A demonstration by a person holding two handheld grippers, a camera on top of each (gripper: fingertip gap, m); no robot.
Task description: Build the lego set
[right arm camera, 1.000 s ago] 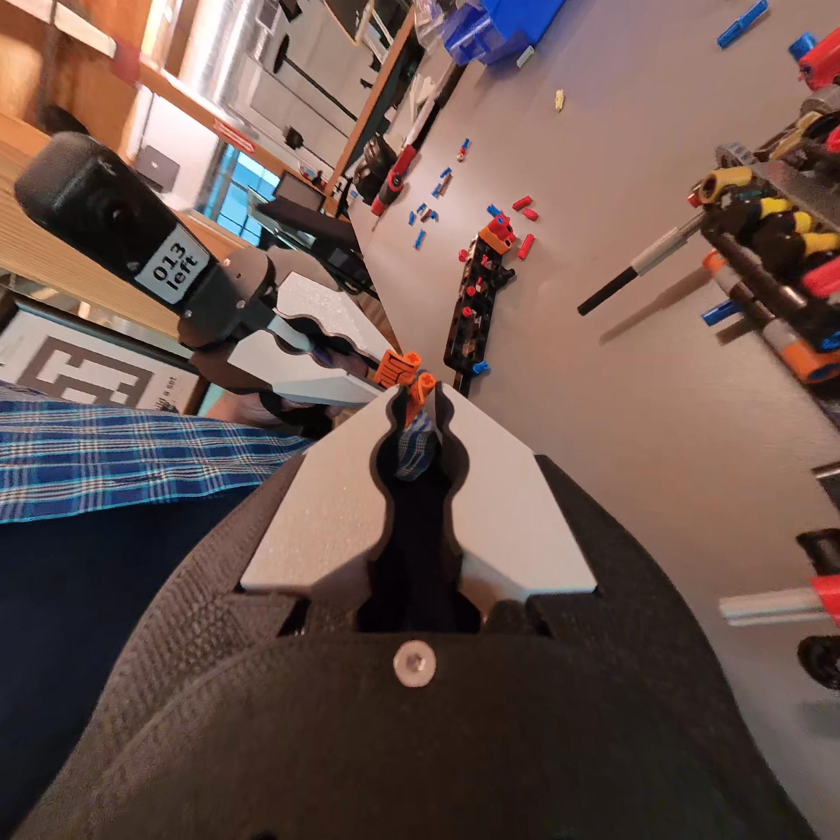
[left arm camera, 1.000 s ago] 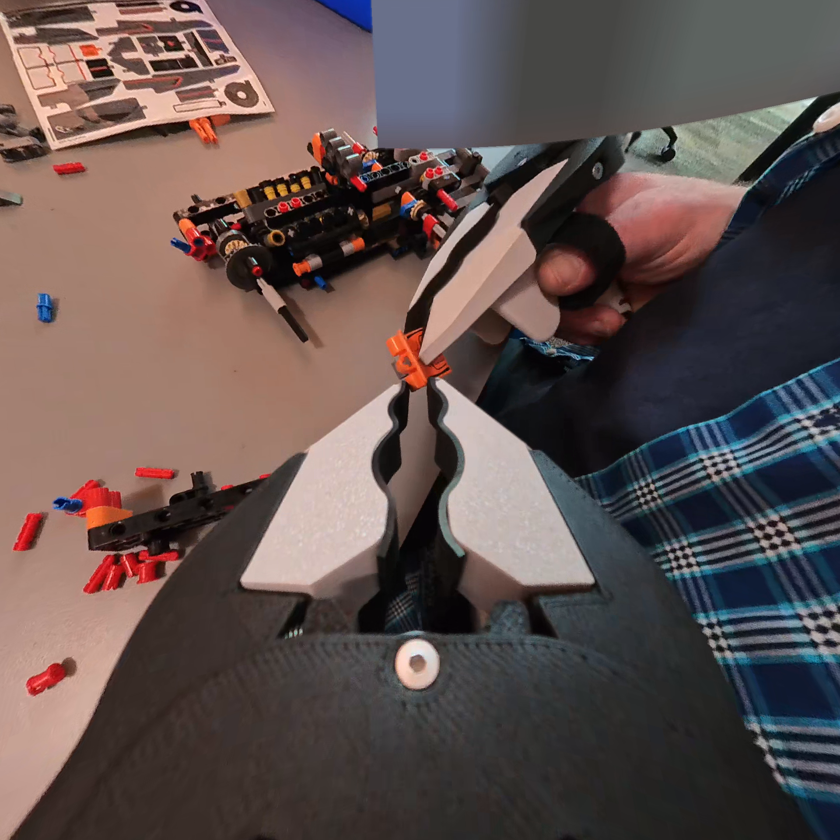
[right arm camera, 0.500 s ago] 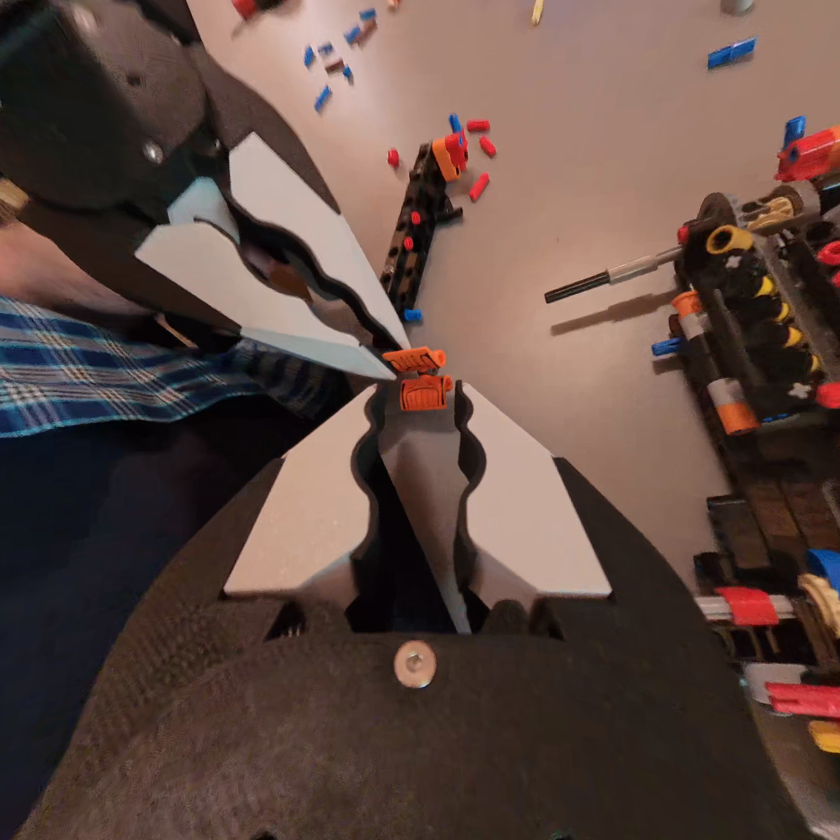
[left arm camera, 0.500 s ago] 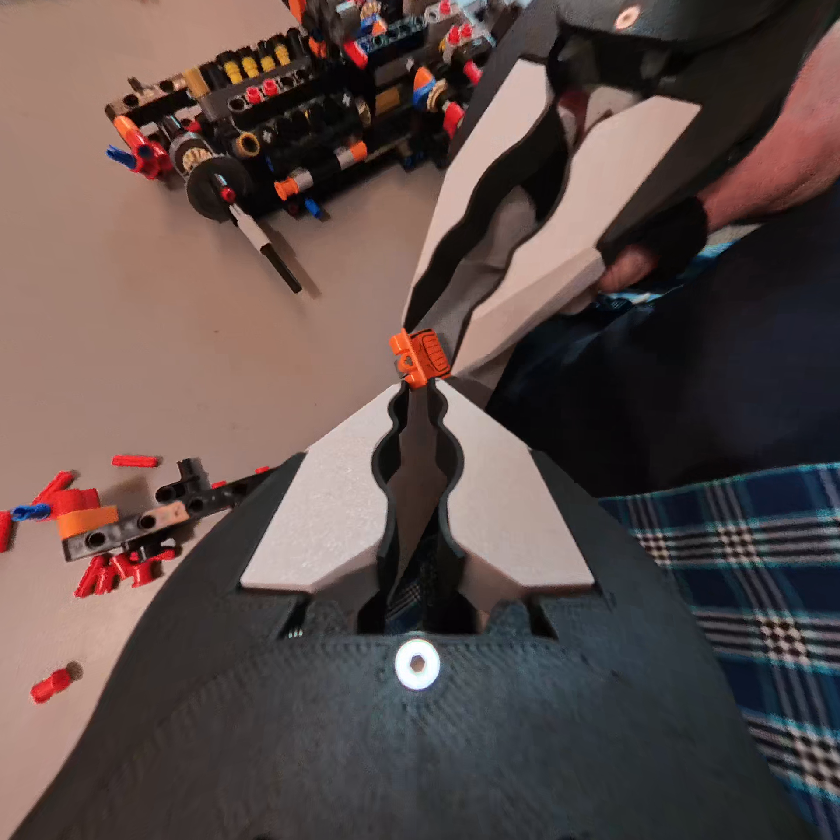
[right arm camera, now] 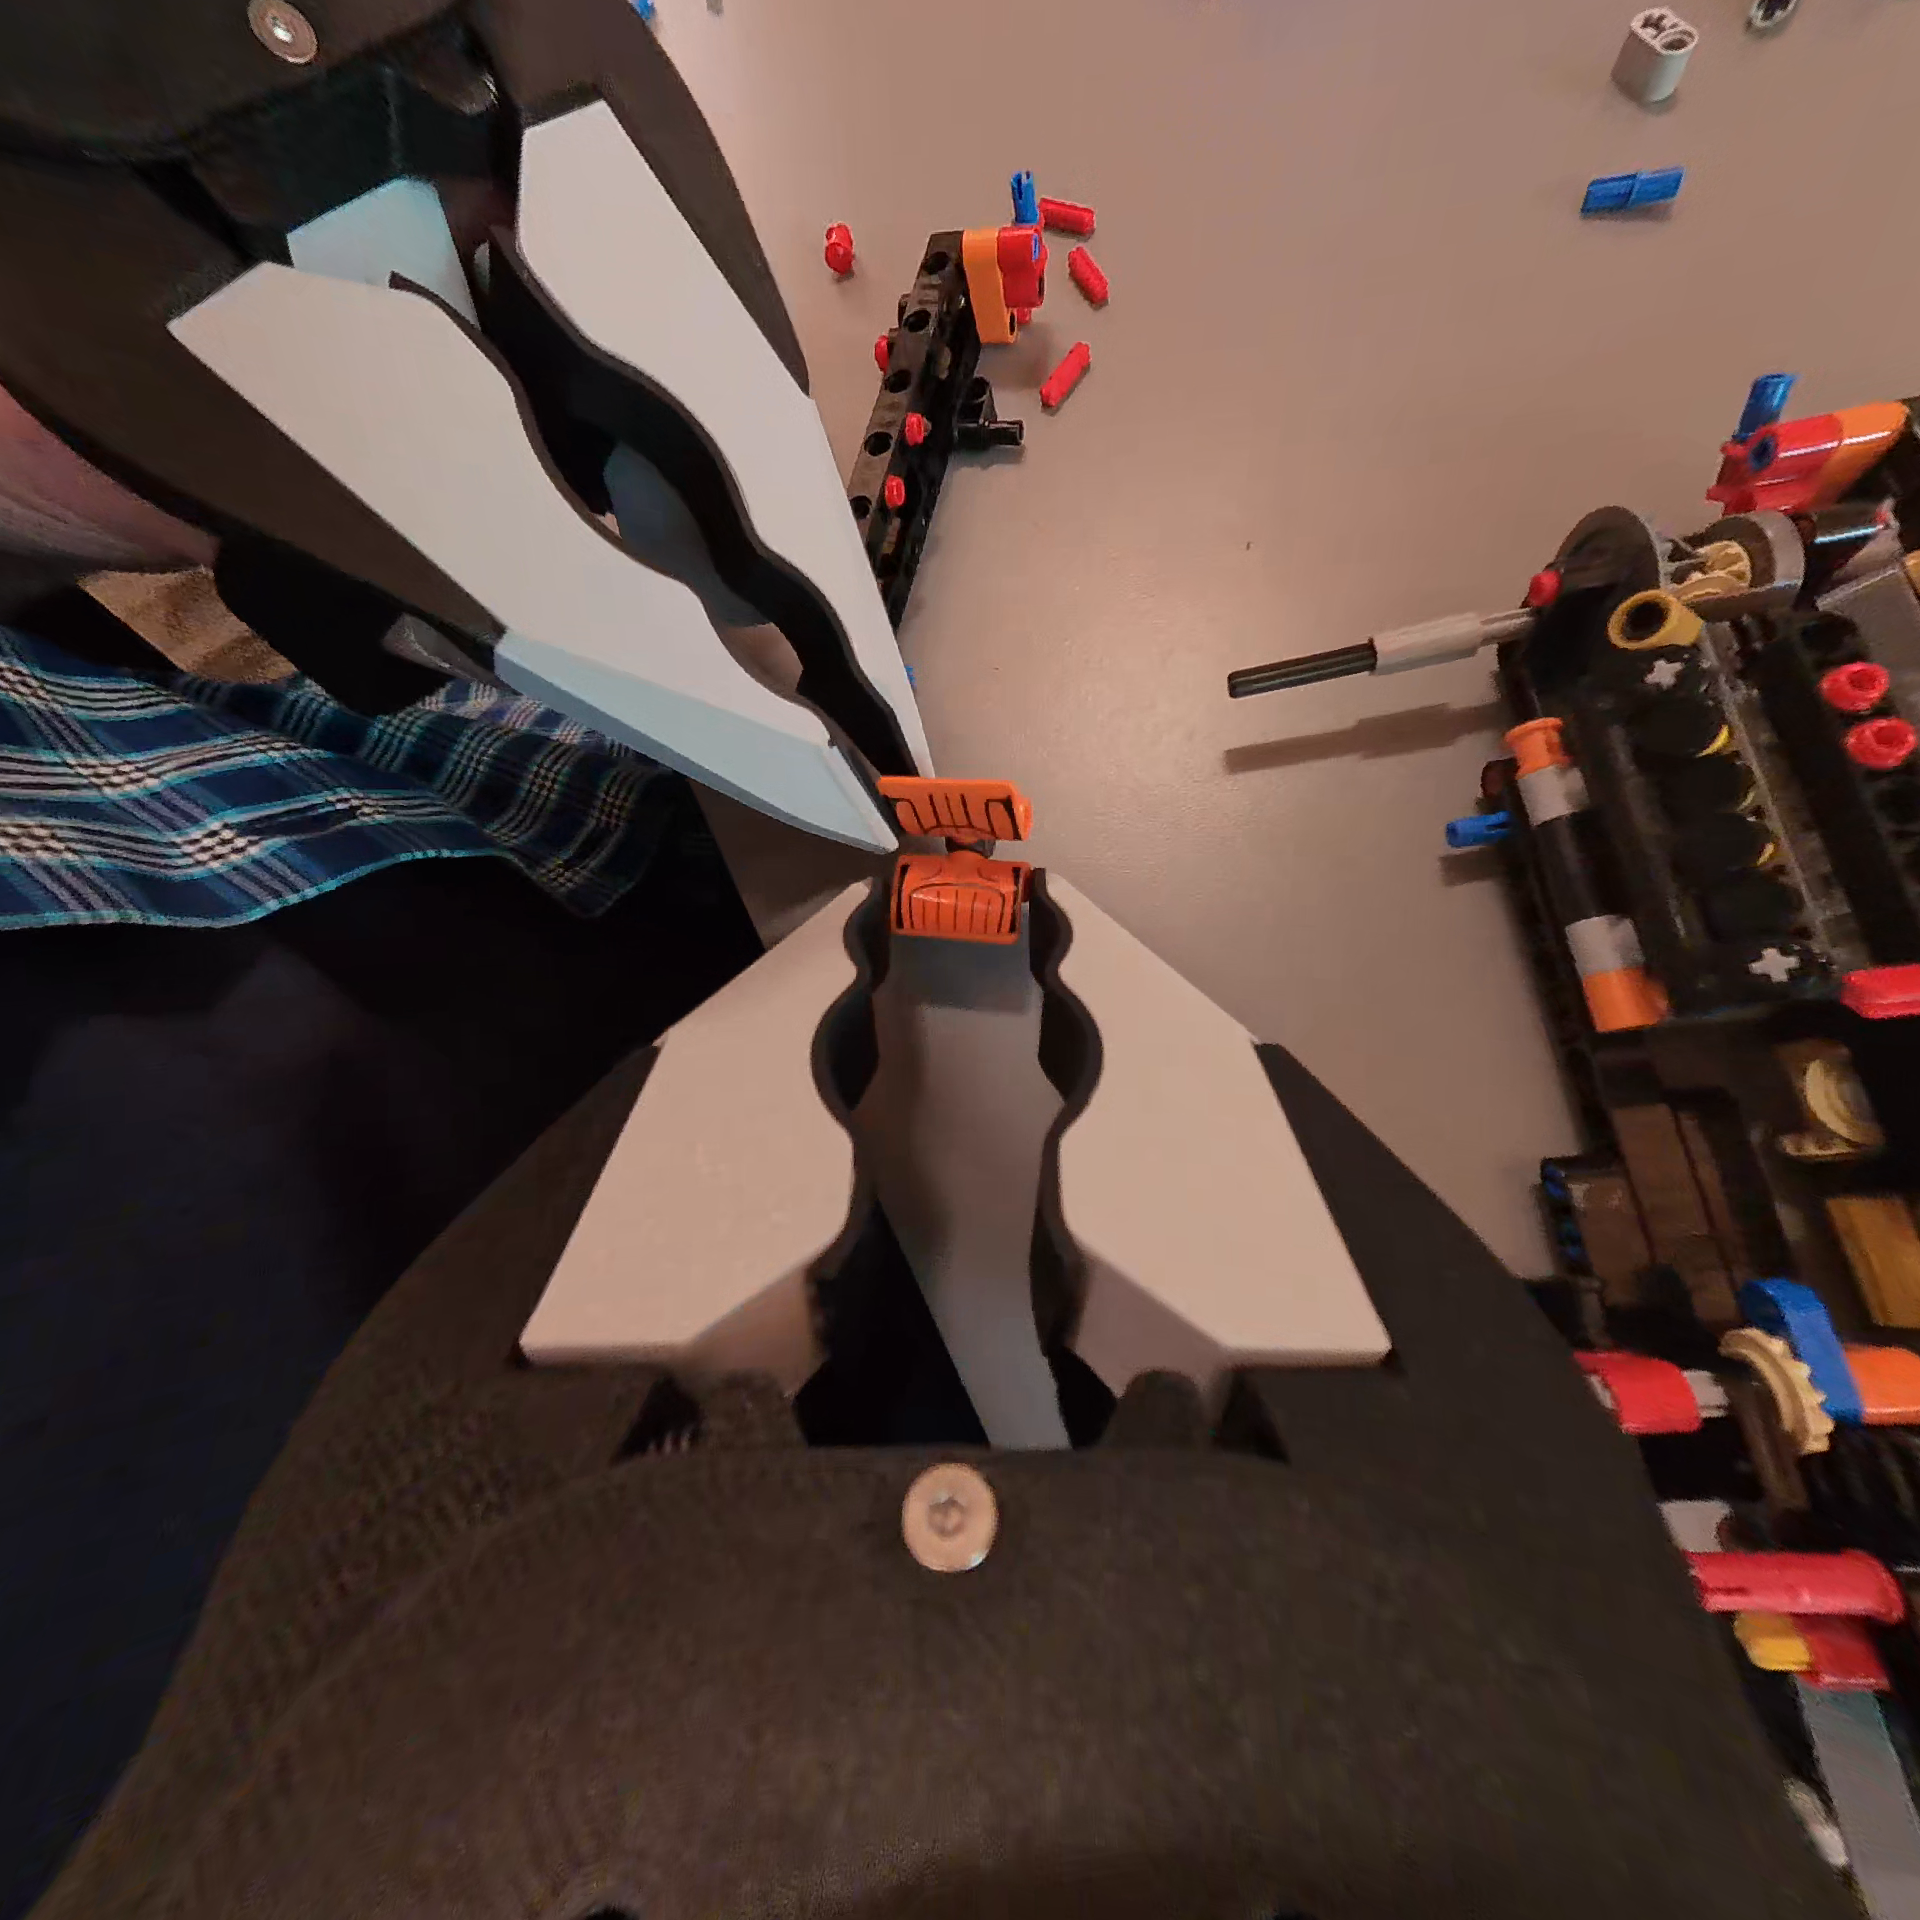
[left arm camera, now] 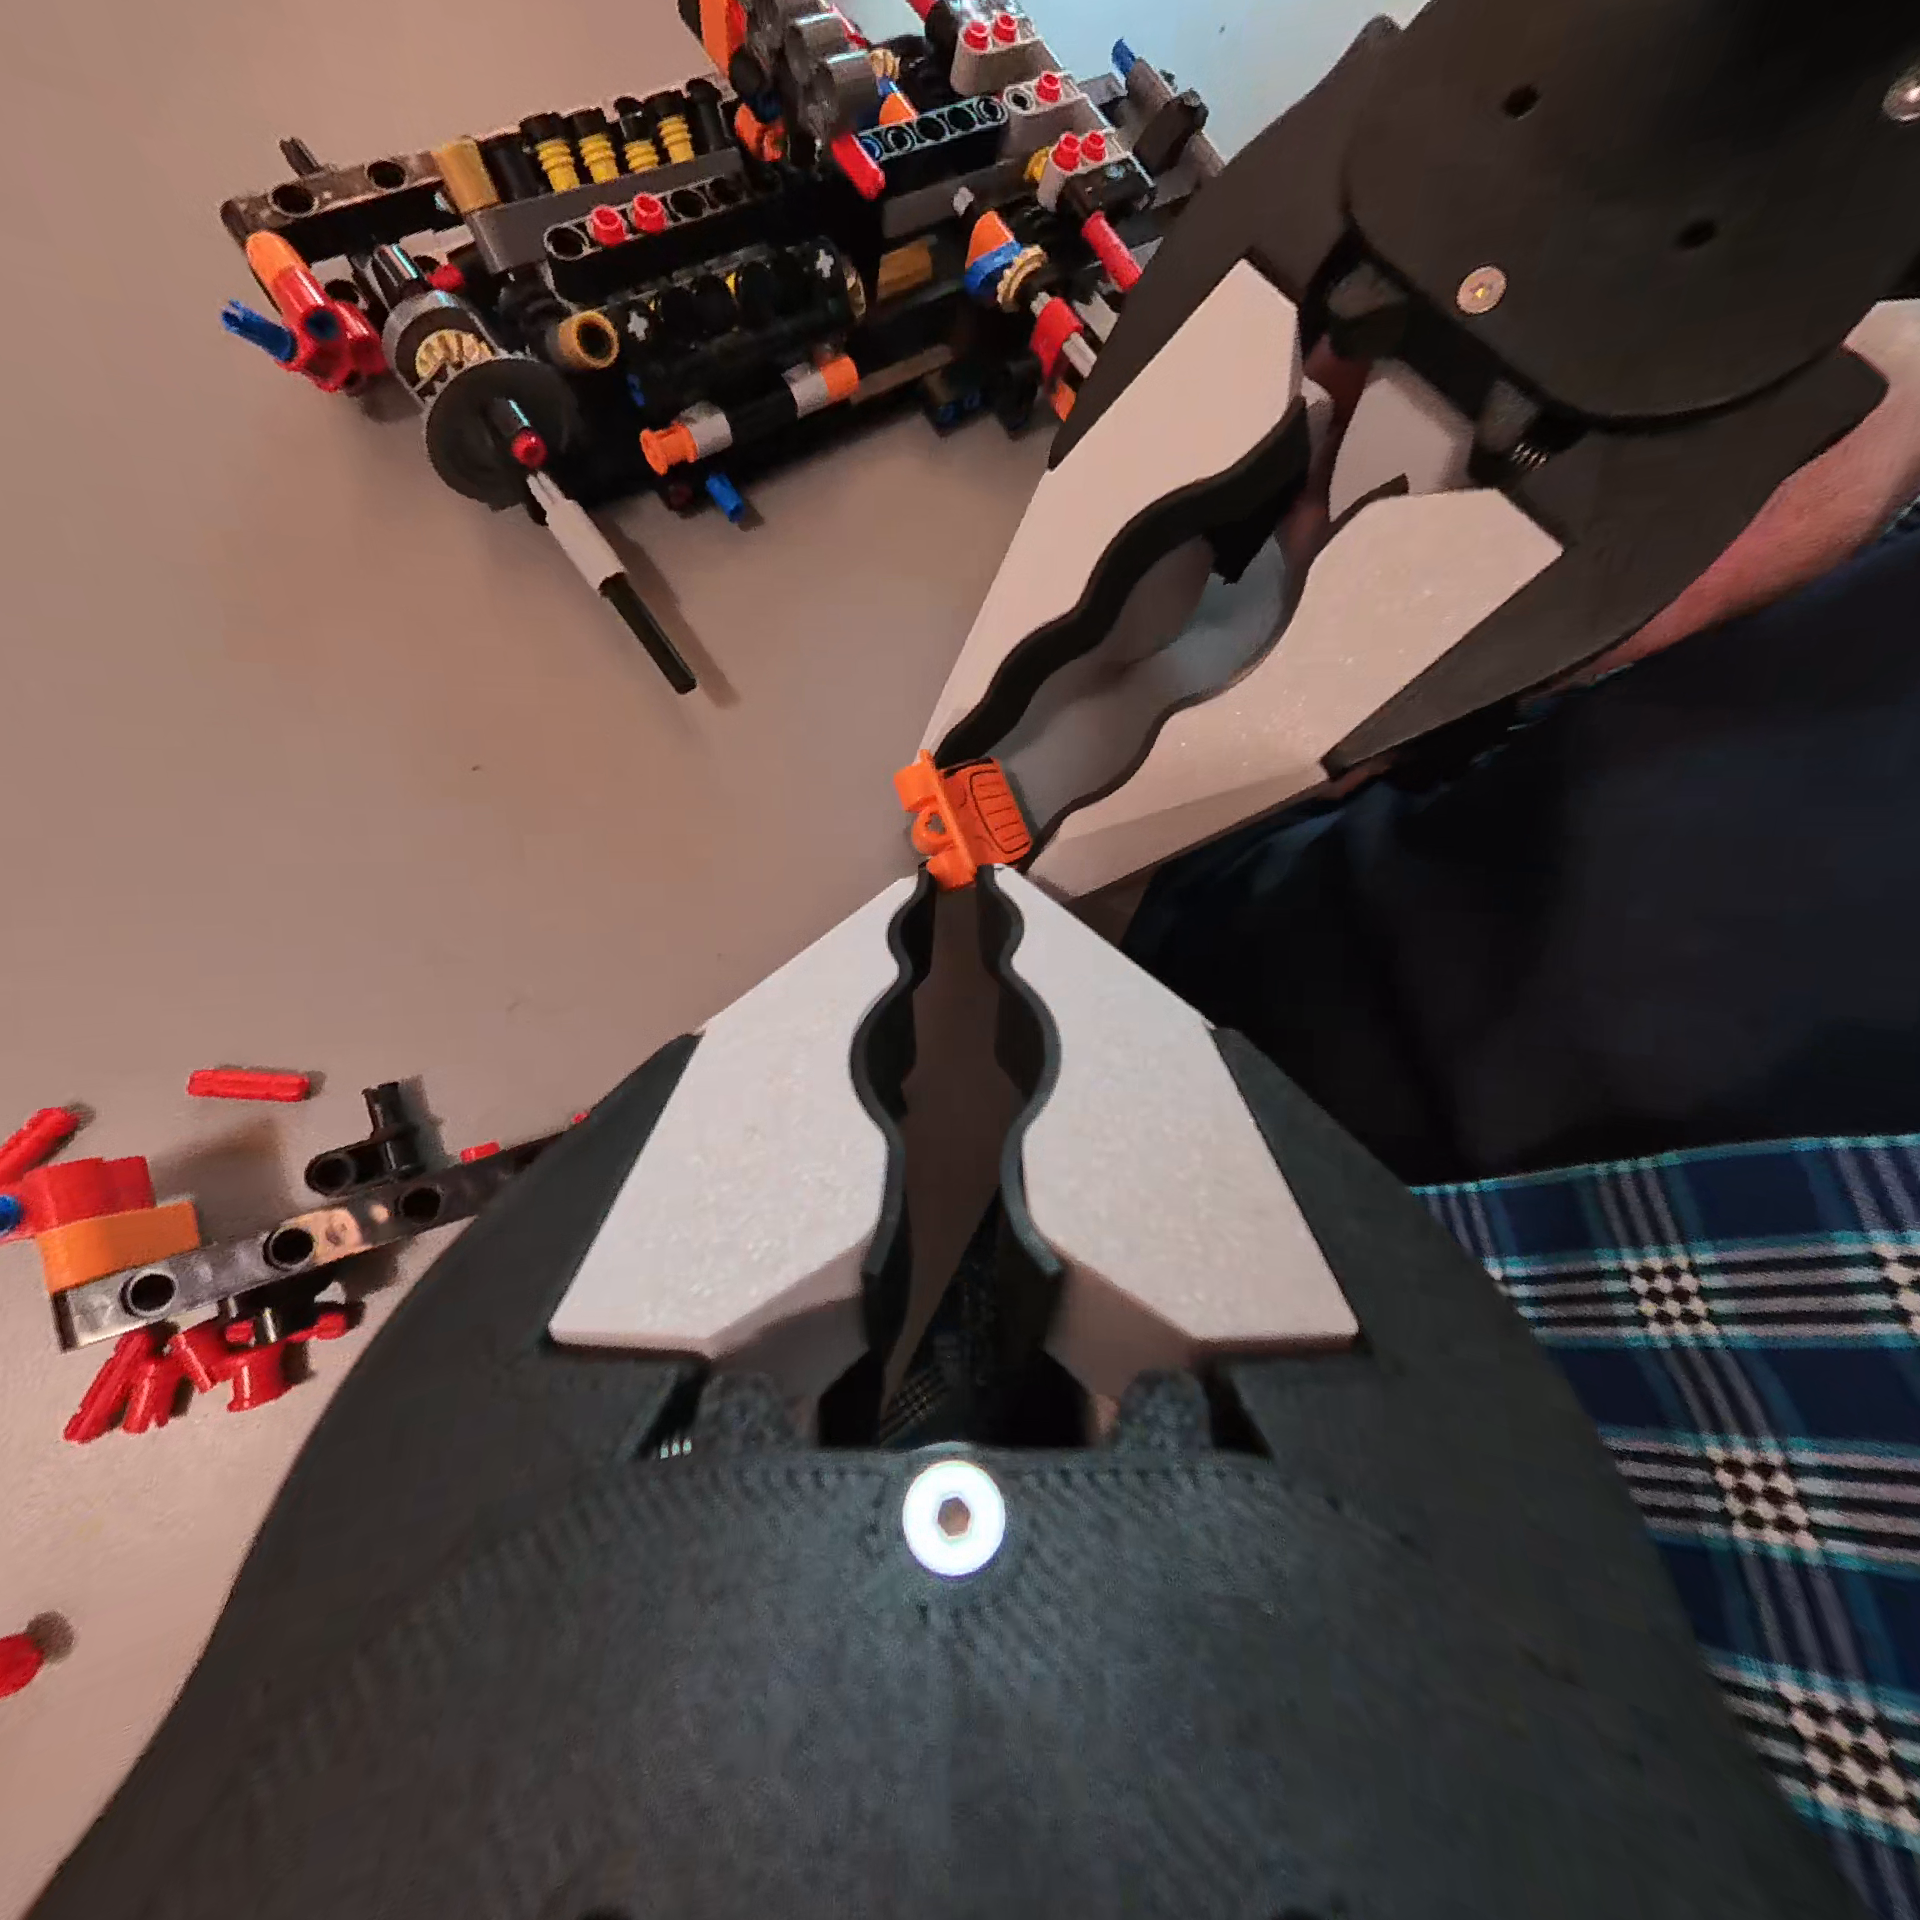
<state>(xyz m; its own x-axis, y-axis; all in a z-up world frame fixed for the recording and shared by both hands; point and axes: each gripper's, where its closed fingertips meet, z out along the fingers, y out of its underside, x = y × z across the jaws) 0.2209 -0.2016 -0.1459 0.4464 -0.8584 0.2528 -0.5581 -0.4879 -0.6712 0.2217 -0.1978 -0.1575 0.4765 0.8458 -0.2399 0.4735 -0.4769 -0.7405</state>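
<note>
Two small orange ribbed Lego pieces meet tip to tip above the table's near edge. My left gripper [left arm camera: 951, 881] is shut on one orange piece [left arm camera: 951, 864]. It shows in the right wrist view as the upper orange piece [right arm camera: 956, 808], held by the left gripper [right arm camera: 899, 821] coming from the upper left. My right gripper [right arm camera: 961, 906] is shut on the other orange piece [right arm camera: 958, 904], seen ribbed in the left wrist view [left arm camera: 977, 805] with the right gripper [left arm camera: 987, 790] coming from the upper right. The two pieces touch at a small hinge-like joint.
The partly built black Lego chassis [left arm camera: 727, 281] lies on the grey table [left arm camera: 312, 779], also at the right in the right wrist view [right arm camera: 1714, 935]. A black beam with orange and red parts [left arm camera: 260, 1247] [right arm camera: 925, 395] lies among loose red pins [left arm camera: 249, 1084]. The person's plaid shirt [left arm camera: 1714, 1455] is close by. Left and right tips are no more than a few centimetres apart.
Both grippers have tilted and drawn closer over the table while staying tip to tip. The right gripper's orange piece now faces its camera flat. Both grips hold.
</note>
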